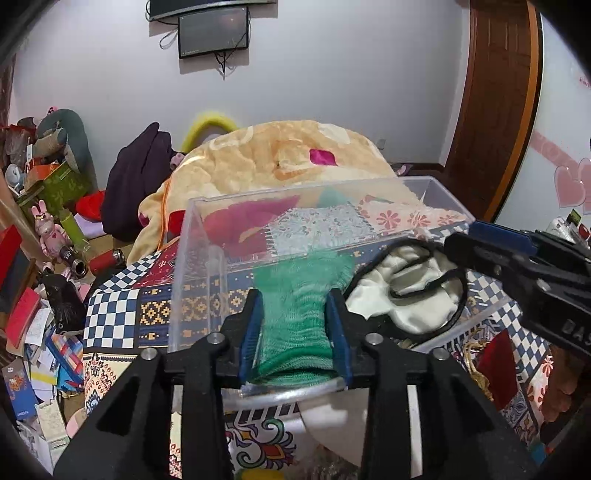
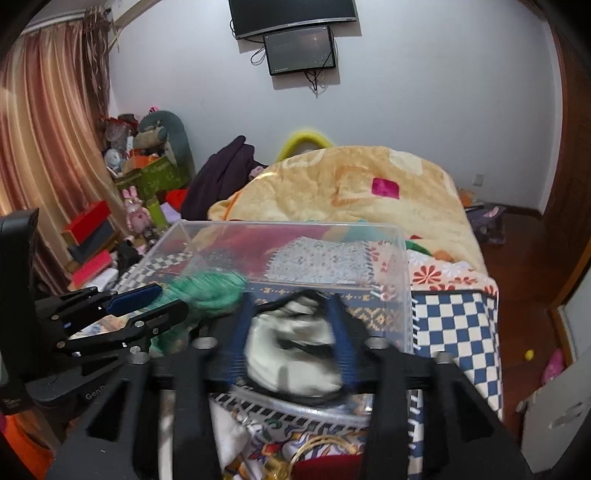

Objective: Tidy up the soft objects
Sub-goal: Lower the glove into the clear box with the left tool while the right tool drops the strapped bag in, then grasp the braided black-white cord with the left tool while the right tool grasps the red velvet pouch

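Note:
A clear plastic box (image 1: 207, 236) stands on the patterned bedspread (image 1: 122, 321); it also shows in the right wrist view (image 2: 400, 280). My left gripper (image 1: 295, 306) is shut on a green knitted cloth (image 1: 295, 295) and holds it inside the box, over the near rim. The cloth shows as a green bundle (image 2: 210, 291) in the right wrist view, beside the left gripper (image 2: 155, 299). My right gripper (image 2: 293, 317) is shut on a white cloth with black trim (image 2: 291, 350), also inside the box (image 1: 406, 288). The right gripper (image 1: 480, 243) enters the left wrist view from the right.
A yellow fleece blanket (image 1: 280, 158) is heaped behind the box. A dark garment (image 1: 136, 184) lies at its left. Toys, boxes and papers (image 1: 44, 206) clutter the floor at left. A wooden door (image 1: 495, 110) stands at the right. Screens (image 2: 295, 33) hang on the wall.

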A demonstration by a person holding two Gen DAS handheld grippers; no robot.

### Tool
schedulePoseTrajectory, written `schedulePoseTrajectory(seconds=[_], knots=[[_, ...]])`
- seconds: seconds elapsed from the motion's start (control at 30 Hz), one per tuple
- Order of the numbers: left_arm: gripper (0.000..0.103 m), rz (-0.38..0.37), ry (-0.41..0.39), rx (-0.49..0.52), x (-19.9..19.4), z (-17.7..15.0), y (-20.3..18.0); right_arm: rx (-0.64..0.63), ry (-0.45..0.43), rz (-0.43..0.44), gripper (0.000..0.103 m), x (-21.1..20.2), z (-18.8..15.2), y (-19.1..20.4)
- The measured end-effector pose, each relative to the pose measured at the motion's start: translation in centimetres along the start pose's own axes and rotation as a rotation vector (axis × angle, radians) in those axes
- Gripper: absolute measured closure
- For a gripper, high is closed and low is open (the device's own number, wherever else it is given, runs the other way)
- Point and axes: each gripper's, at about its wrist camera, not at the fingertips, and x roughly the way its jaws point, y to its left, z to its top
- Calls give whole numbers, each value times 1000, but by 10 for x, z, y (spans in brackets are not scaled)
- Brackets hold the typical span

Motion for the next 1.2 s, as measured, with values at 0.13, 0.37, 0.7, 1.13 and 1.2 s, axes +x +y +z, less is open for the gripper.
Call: schedulePoseTrajectory(seconds=[0.13,0.37,0.7,1.13,1.2], knots=[[65,-17,-35,-4,-17,-1,2,4,-35,-1,45,-17,-1,-2],[54,-47,-139,3,-66,1,8,-29,-98,-24,34,-47,-1,1],[29,-47,-234,34,-133,-23,21,-79,-160,-69,13,-84,-21,2],[26,-4,-49,-121,-110,-95,66,-99,-39,-144,0,-68,-72,-2],[26,1,-15,-145,-103,-105,71,-90,-10,-148,0,-62,-78,-4]])
